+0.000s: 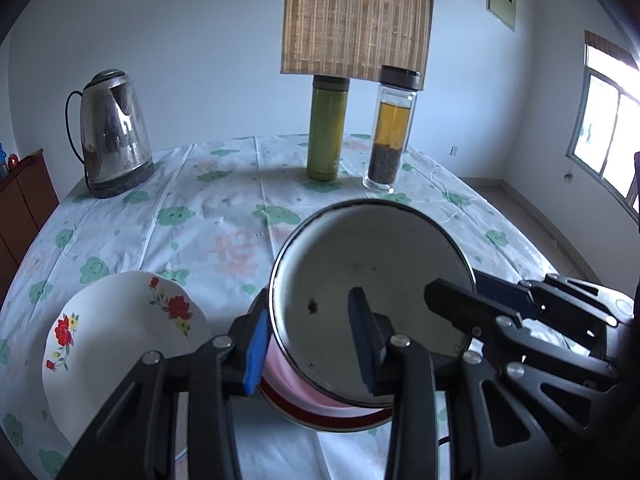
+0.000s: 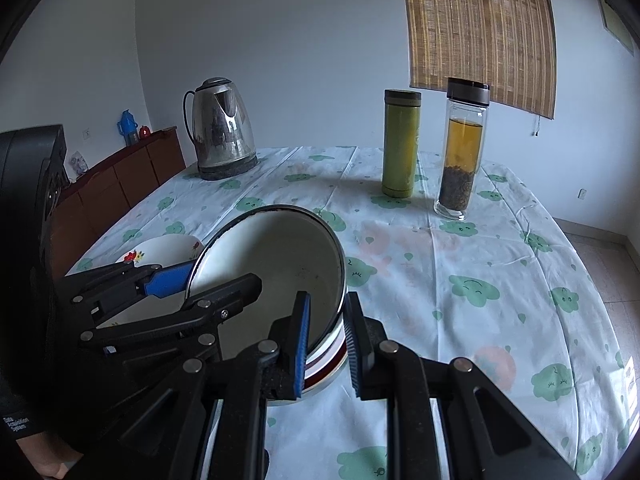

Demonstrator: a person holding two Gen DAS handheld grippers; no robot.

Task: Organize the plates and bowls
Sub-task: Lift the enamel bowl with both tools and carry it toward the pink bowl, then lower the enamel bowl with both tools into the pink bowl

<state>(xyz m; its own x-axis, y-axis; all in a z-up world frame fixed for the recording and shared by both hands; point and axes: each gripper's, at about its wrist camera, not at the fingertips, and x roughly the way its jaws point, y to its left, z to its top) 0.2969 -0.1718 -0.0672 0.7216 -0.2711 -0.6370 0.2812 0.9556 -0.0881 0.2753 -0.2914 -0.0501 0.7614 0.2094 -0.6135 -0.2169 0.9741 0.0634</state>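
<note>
- Carrying the enamel bowl (image 1: pixel 368 280) w/ both tools at once: left gripper (image 1: pixel 310 344) is clamped on the bowl's left wall, one blue pad outside, the other inside; right gripper (image 2: pixel 328 344) is pinched on the opposite wall the same way, rim between its pads.
- Bowl is tilted, mouth toward the cameras, and looks lifted just clear of the tablecloth (image 1: pixel 208 208); its pink-and-red outside shows under the rim. Can't tell for sure if the base touches the cloth.
- Floral plate (image 1: pixel 120 344) lies just beside the bowl on the left, near the table edge. Probably the stacking spot, judging from the task.
- To do it well: keep both hands moving together at the same pace & height. If they drift apart the rim could slip from a pad or the bowl twist.
- Level the bowl before setting it down; tilted as it is, one edge would land first and it might rock or chip the plate.
- Center it over the plate's well, lower slowly, release only once the base sits flat.
- Kettle (image 1: pixel 114 136), green flask (image 1: pixel 326 128) & tea bottle (image 1: pixel 390 132) stand well apart at the far side, no obstacle.
</note>
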